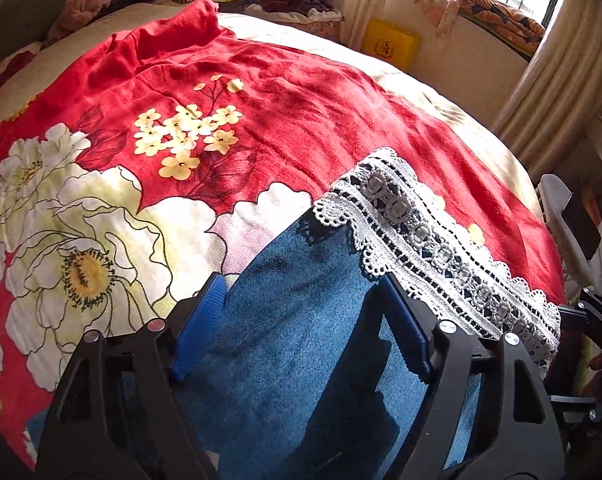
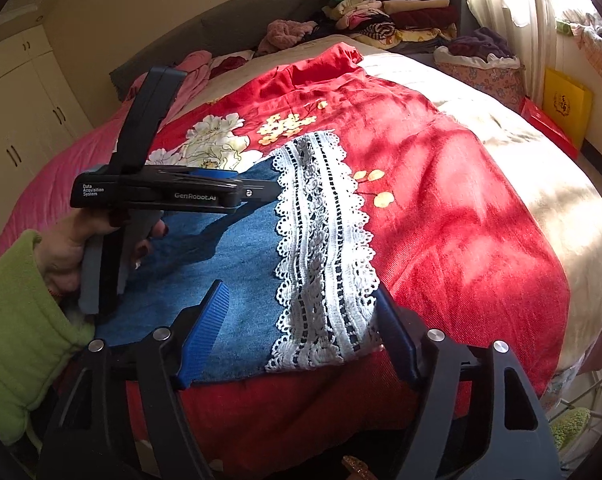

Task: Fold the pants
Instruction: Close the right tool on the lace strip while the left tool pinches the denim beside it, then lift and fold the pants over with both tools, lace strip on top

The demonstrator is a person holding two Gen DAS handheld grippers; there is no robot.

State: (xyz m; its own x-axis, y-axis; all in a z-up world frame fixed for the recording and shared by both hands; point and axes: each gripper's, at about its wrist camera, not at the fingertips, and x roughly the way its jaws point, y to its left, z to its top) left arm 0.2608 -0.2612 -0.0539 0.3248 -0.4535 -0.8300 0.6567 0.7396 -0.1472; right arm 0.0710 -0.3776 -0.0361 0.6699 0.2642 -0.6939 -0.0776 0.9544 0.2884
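Blue denim pants [image 1: 301, 320] with a white lace hem [image 1: 429, 240] lie on a red floral bedspread [image 1: 281, 92]. In the right wrist view the denim [image 2: 221, 264] and lace hem [image 2: 321, 240] lie flat near the bed's front edge. My left gripper [image 1: 301, 320] is open, its blue pads just above the denim; it also shows in the right wrist view [image 2: 237, 184], held by a hand in a green sleeve. My right gripper [image 2: 301, 328] is open over the lace hem end, holding nothing.
Folded clothes [image 2: 389, 12] are stacked at the head of the bed. A fabric basket [image 2: 481, 68], a yellow bag [image 2: 567, 104] and a red box [image 2: 549, 128] stand by the curtained window. White wardrobes [image 2: 21, 92] are at the left.
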